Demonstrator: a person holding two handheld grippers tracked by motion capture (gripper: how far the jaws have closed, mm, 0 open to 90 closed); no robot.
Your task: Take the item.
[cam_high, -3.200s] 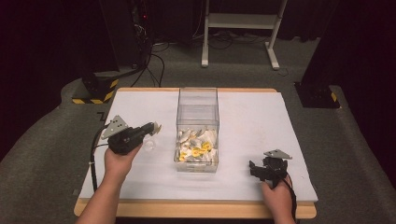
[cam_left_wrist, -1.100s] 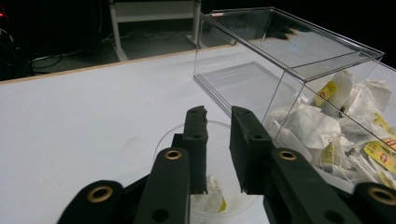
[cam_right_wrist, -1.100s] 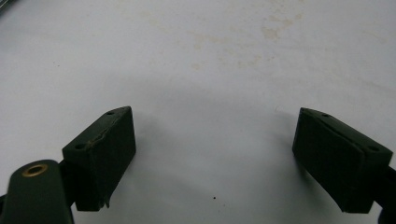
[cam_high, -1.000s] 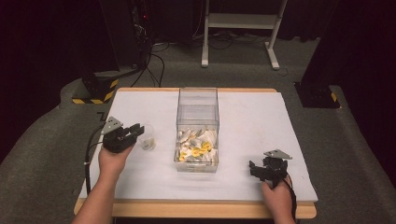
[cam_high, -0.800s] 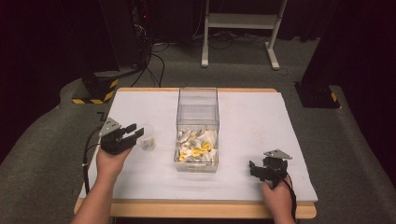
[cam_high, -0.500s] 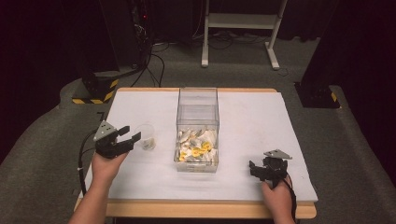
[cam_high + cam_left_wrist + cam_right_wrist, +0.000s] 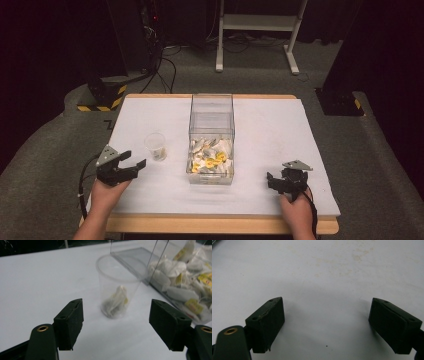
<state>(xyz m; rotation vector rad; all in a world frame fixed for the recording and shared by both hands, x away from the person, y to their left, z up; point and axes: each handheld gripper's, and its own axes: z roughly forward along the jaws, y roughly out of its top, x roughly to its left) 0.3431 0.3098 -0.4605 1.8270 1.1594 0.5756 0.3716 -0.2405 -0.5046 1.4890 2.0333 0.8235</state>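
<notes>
Looks like one teabag's been dropped into the small clear plastic cup (image 7: 117,290), so another from the clear box (image 7: 212,135) is probably needed, both grippers (image 7: 131,167) (image 7: 272,180) gaping wide, nothing held.

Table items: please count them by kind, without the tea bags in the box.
Clear plastic cup: 1
Tea bag inside the cup: 1
Clear box: 1
Grippers: 2, left gripper and right gripper
Total: 5

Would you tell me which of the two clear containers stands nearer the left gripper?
The small clear cup with one tea bag, just ahead of the left gripper; the tall clear box stands farther right.
</notes>
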